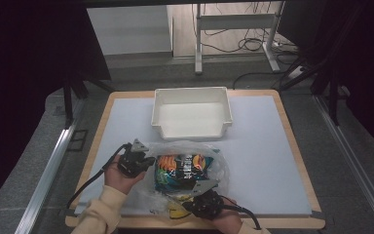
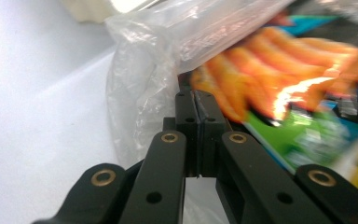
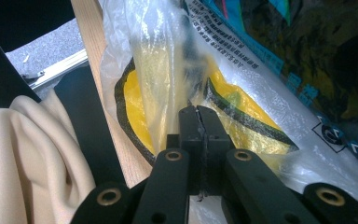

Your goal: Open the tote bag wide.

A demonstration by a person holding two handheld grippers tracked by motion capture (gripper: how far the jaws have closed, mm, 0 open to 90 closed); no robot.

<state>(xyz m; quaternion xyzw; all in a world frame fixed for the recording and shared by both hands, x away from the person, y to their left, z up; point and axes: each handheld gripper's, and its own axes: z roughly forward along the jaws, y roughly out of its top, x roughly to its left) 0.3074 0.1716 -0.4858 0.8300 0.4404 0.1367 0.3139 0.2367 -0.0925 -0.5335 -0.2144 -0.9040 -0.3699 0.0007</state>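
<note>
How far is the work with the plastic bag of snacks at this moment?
Done: both claws have gripped the clear plastic bag; the left claw is shut on its film at one side, the right claw is shut on its near edge. In hand: the bag, with the snack packets inside, is held on the table. Left, probably: moving it to the white bin, which holds nothing.

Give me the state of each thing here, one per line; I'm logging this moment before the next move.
Left gripper: jaws shut on the clear plastic bag, at its left edge.
Right gripper: jaws shut on the bag's near edge.
Clear plastic bag: crumpled, lying on the table, snack packets inside.
White bin: upright, empty.
</note>
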